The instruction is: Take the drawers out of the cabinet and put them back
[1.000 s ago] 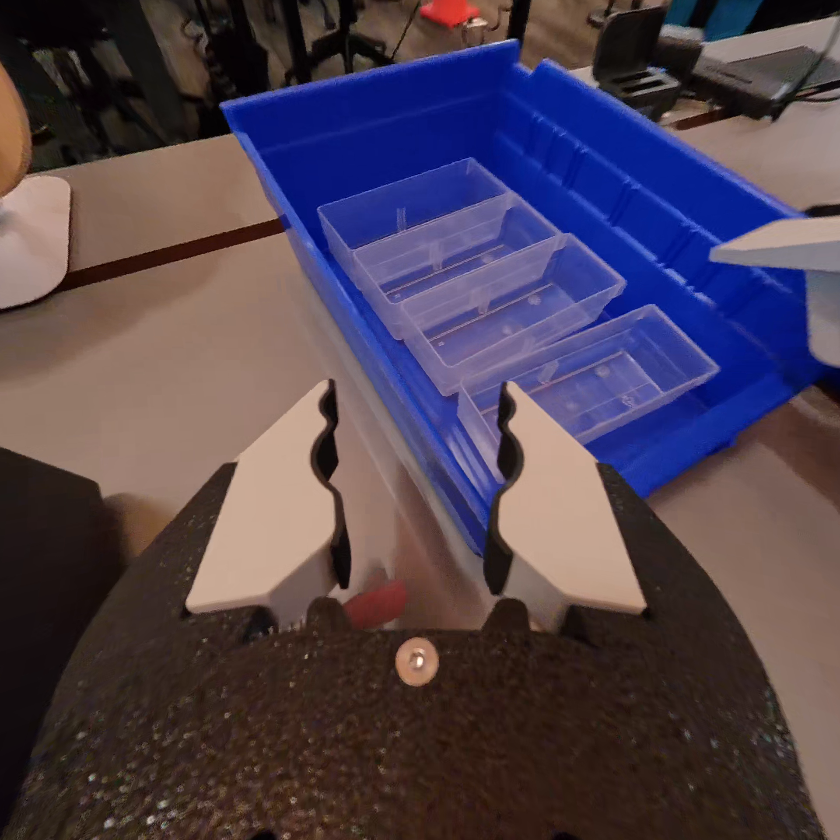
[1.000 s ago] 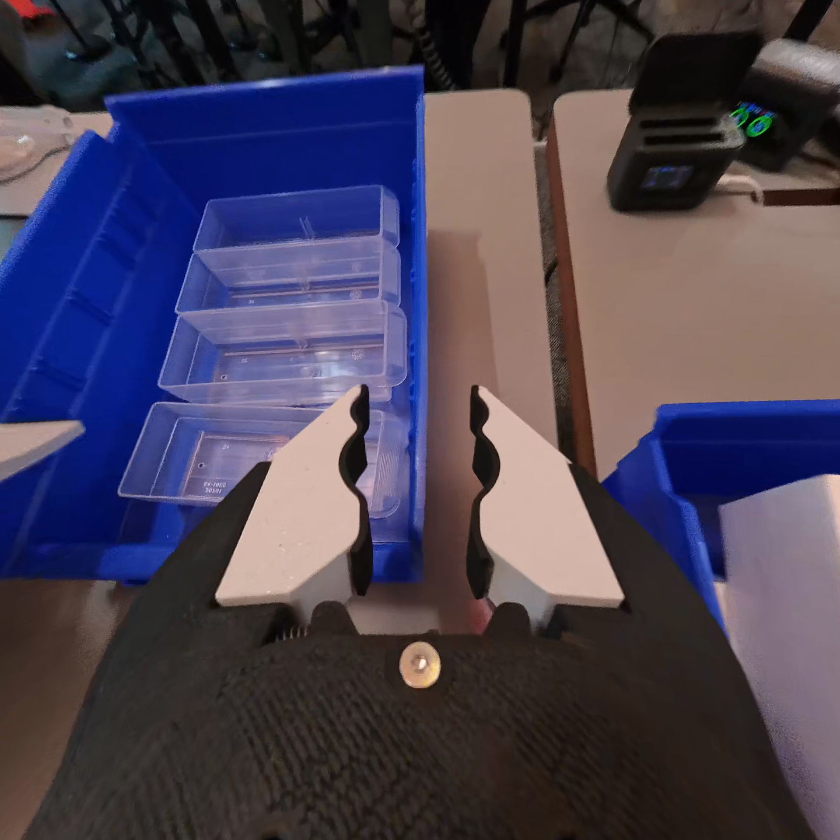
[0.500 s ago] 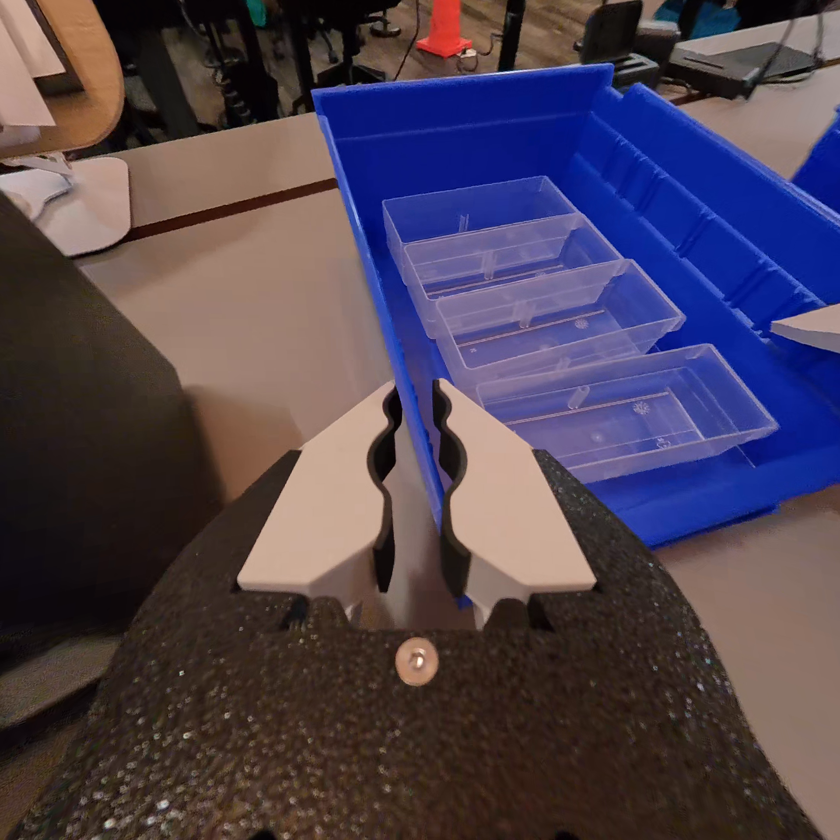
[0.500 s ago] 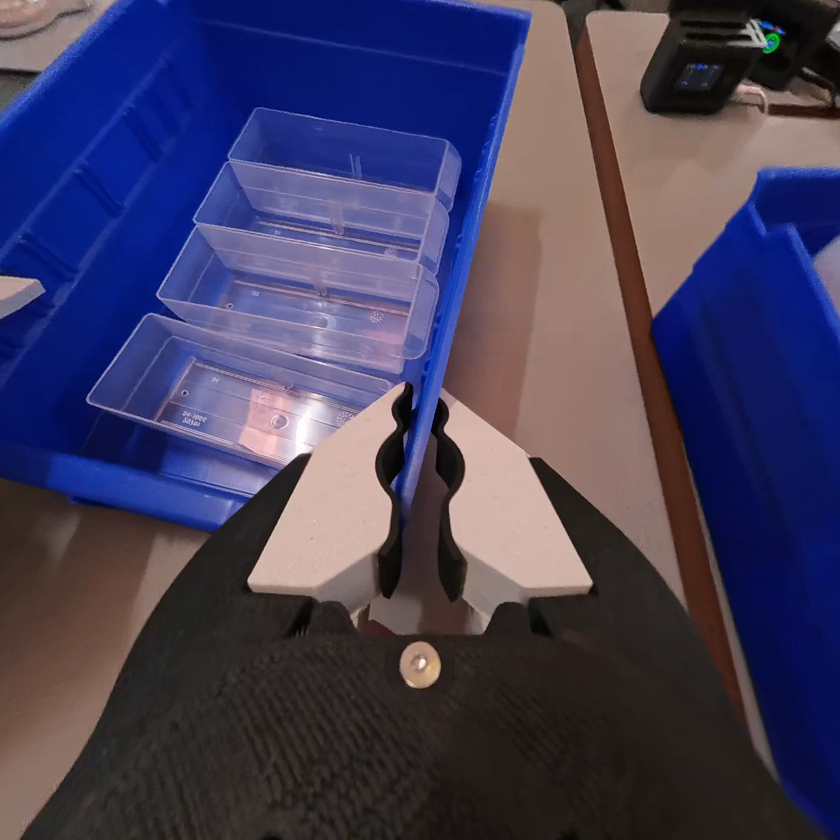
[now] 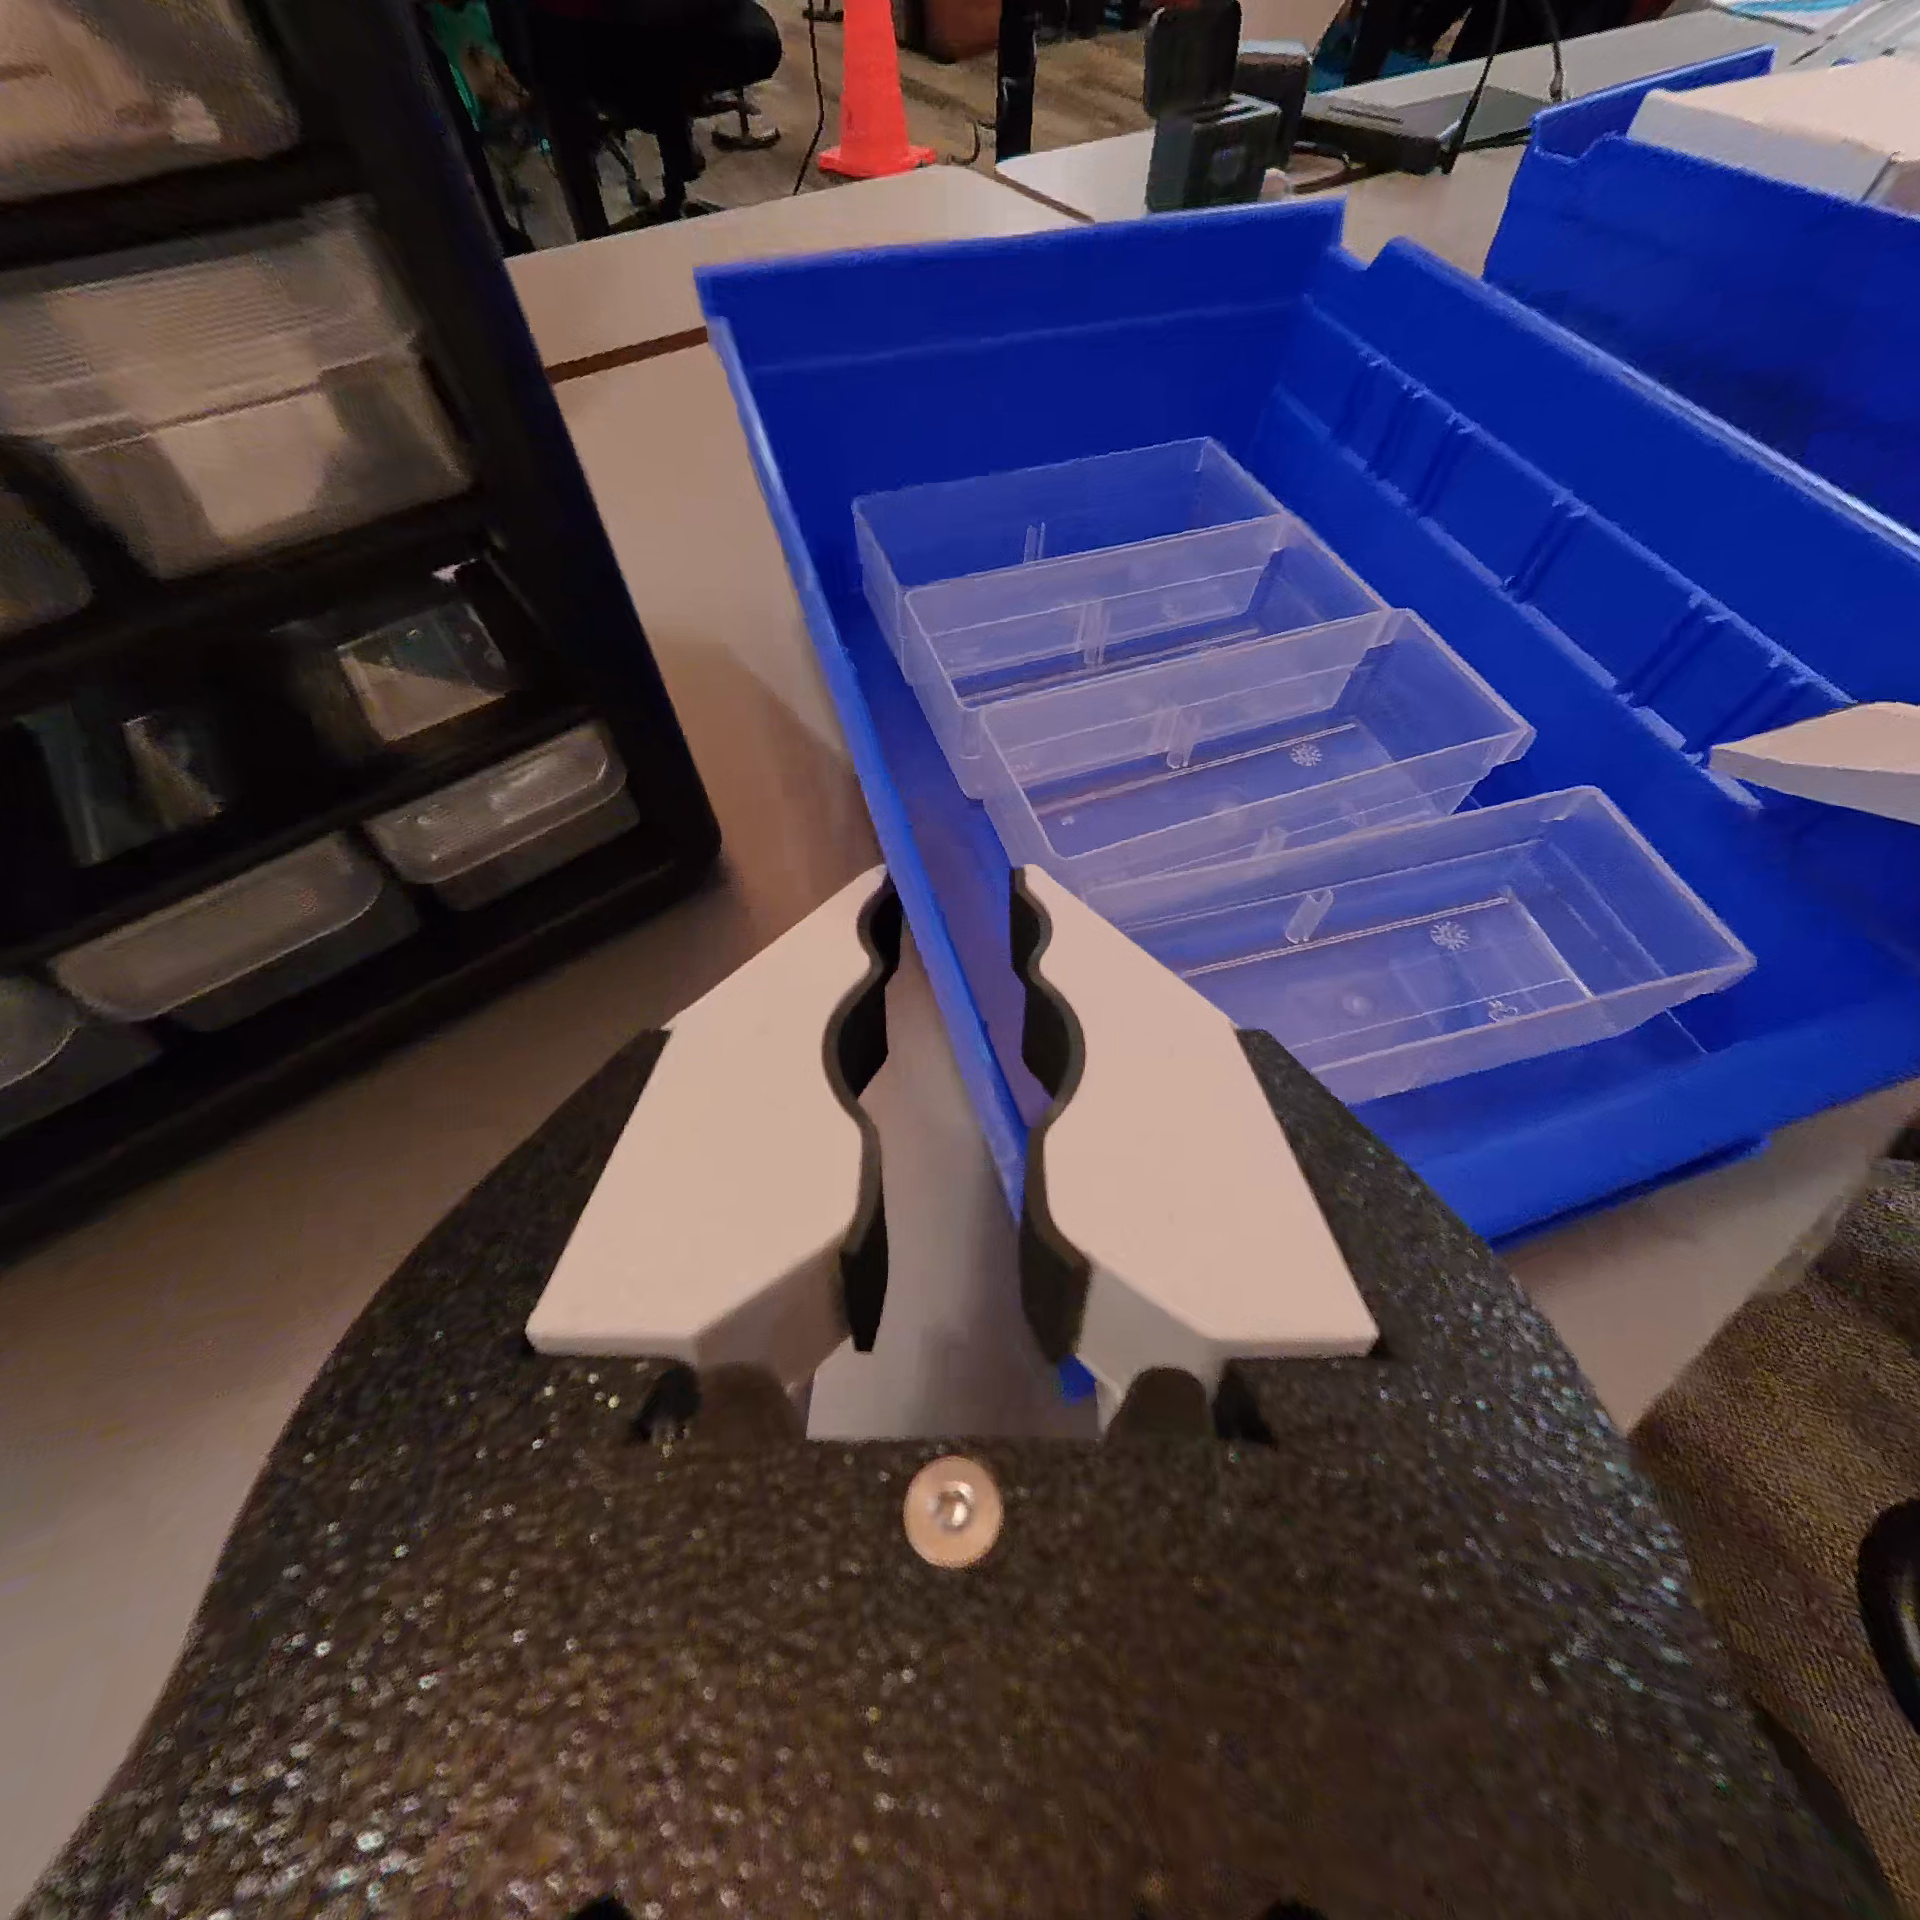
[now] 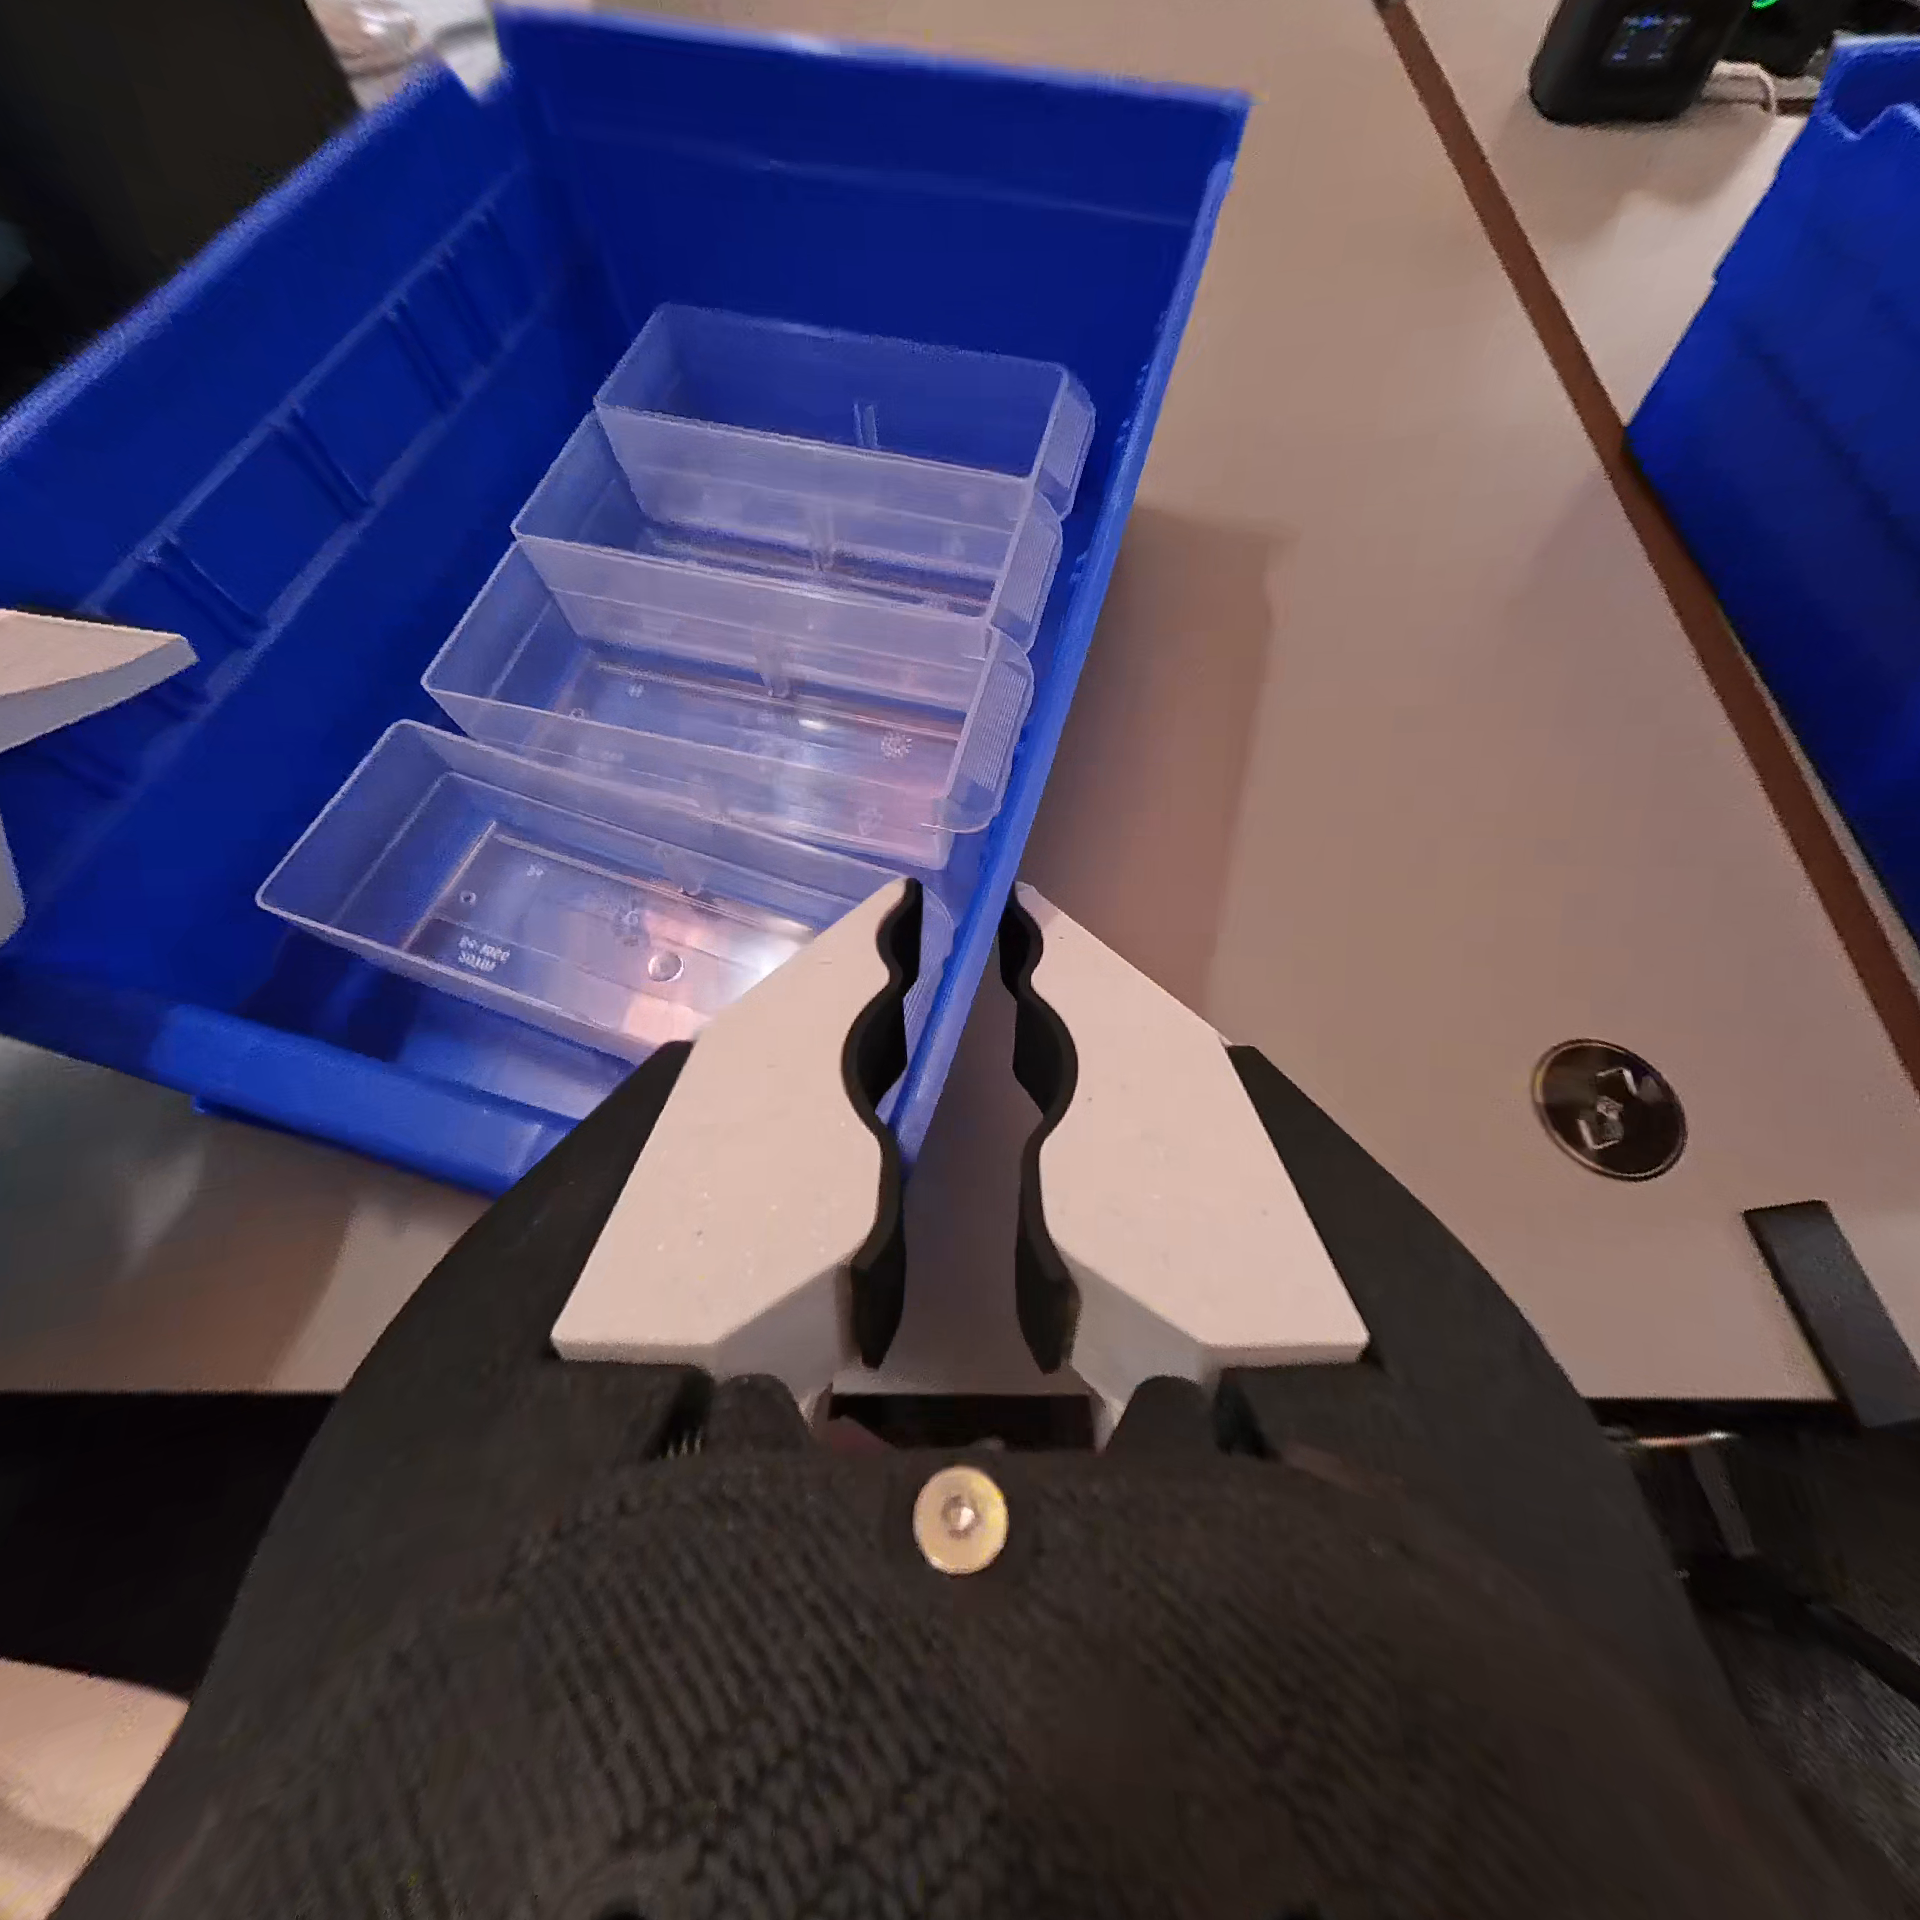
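A blue bin (image 5: 1039,343) stands on the table and holds several clear plastic drawers (image 5: 1434,966) in a row, some overlapping. My left gripper (image 5: 951,894) is shut on the bin's left side wall near its front corner. My right gripper (image 6: 966,899) is shut on the bin's (image 6: 831,187) right side wall beside the nearest of the drawers (image 6: 727,665). The black cabinet (image 5: 312,623) stands left of the bin with clear drawers in its slots. Each view shows one of the other gripper's fingers across the bin.
A second blue bin (image 5: 1714,260) with a white box (image 5: 1787,125) in it stands to the right, also in the right wrist view (image 6: 1787,416). A round metal grommet (image 6: 1608,1107) sits in the table near its front edge. A black device (image 6: 1621,52) is at the back.
Both grippers went from open to shut on the bin's side walls. Since then the bin has come closer to the table's front edge, and the cabinet has come into the left view.
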